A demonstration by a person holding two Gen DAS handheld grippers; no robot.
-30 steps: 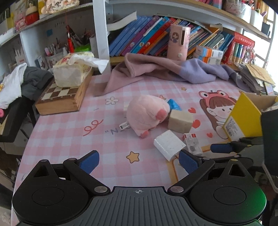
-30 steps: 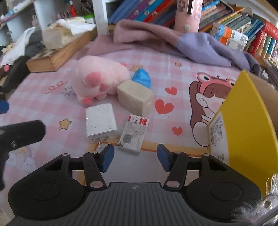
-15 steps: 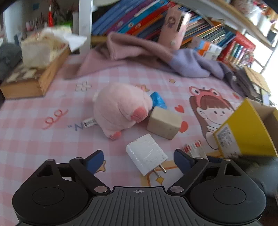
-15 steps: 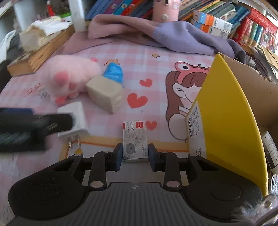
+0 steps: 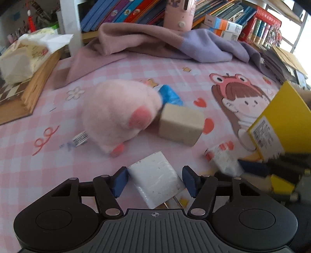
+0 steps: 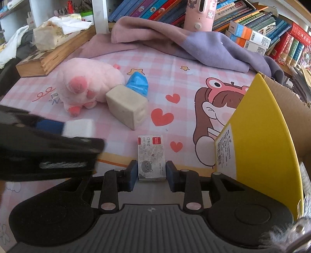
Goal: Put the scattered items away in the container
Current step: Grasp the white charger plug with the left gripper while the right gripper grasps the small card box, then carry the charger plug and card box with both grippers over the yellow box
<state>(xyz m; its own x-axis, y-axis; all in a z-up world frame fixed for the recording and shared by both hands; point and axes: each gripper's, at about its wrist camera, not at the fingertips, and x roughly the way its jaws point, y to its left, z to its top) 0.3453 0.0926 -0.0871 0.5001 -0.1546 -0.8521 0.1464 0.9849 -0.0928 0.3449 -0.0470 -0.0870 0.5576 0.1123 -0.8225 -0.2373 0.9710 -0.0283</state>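
A white charger [image 5: 153, 175] lies on the pink checked cloth between the pads of my left gripper [image 5: 154, 180]; its jaws are closing and both pads touch the charger's sides. In the right wrist view my right gripper [image 6: 151, 173] grips a small grey staple box [image 6: 151, 153], with its jaws opening a trifle. A pink plush [image 5: 118, 112], a beige block [image 5: 180, 124] and a blue packet [image 5: 171, 95] lie together farther back. The cardboard box with a yellow flap [image 6: 258, 146] stands open on the right.
A pink and purple garment [image 6: 194, 39] is heaped along the back, under a shelf of books [image 6: 155, 9]. A wooden chessboard case [image 6: 48, 58] with a tissue pack sits at the back left. The left gripper's blurred body [image 6: 48, 151] fills the right wrist view's left side.
My left gripper came down and forward over the charger and closed around it. My right gripper closed on the staple box, which now lies straight between its pads.
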